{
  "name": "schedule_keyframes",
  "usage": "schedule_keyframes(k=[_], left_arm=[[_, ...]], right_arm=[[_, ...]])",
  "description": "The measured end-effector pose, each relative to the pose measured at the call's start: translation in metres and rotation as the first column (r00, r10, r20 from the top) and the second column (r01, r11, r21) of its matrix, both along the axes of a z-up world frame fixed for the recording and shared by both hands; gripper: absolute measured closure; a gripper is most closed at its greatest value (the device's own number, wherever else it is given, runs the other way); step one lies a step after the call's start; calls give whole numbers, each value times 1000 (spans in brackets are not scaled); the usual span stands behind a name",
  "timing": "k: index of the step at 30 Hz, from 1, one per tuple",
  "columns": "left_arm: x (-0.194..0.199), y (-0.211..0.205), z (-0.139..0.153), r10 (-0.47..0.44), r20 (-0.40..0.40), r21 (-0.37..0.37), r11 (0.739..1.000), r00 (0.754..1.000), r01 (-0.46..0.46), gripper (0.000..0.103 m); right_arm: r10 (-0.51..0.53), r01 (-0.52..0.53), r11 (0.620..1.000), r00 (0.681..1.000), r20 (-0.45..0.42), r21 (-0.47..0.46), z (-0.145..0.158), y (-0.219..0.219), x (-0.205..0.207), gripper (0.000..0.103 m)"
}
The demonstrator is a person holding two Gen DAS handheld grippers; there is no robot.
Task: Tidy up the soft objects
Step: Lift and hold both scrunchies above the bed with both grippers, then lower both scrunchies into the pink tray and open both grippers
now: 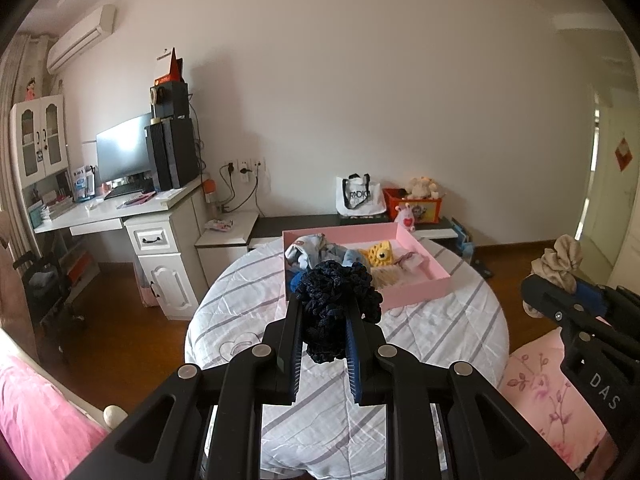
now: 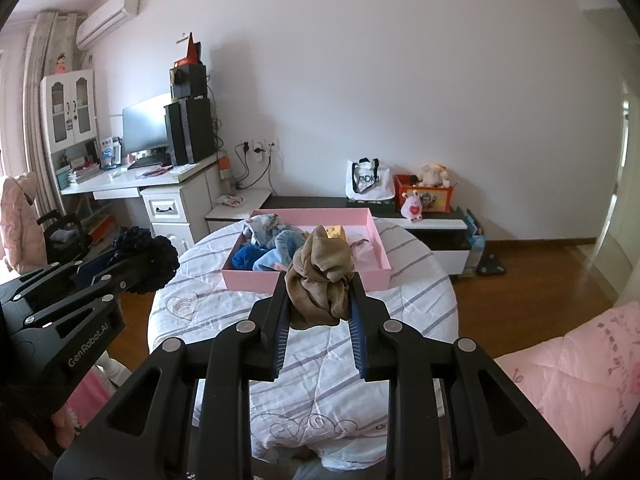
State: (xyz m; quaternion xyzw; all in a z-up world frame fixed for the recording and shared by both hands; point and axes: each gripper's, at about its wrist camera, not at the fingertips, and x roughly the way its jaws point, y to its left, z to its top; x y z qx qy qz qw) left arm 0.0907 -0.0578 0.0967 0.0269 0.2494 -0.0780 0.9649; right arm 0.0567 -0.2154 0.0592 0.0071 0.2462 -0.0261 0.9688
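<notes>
Holding a navy scrunchie (image 1: 336, 308) between the narrowed jaws of the left gripper (image 1: 325, 312), raised above the near side of the tabletop (image 1: 440, 320), short of the pink tray (image 1: 416, 286). Pinching a tan scrunchie (image 2: 320, 280) in the right gripper (image 2: 320, 300), likewise aloft just before the tray. Lying inside the tray: blue cloths (image 2: 276, 246) and a yellow toy (image 1: 378, 255).

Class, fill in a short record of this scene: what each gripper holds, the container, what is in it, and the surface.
left gripper: shut on dark blue knitted item
right gripper: shut on brown soft cloth
container: pink tray, open top
in tray: light blue clothes, yellow knit toy
surface: round table, striped white cloth
</notes>
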Motion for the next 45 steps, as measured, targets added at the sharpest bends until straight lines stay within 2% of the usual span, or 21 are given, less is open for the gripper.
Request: schedule_keyframes(k=[7,19,32,45], left_arm=[[25,-2,-11,-6,-42,5,1000,999,6,87],[91,-8,-31,-12,-130,18,1000,991,14,88],[193,-19,-66,-6,-229,17,1000,974,10,87],[291,-27,-94,-6,-253,0,1000,967,6,87]], right_arm=[[-17,17,1000,999,-44,12,-11,-4,19,79],[-42,47,998,990,-131,31,-37,-20,64,79],[-57,69,997,971,-231,44,-75,-30,136,79],[-52,66,997,964,-262,44,-100,-33,211,79]])
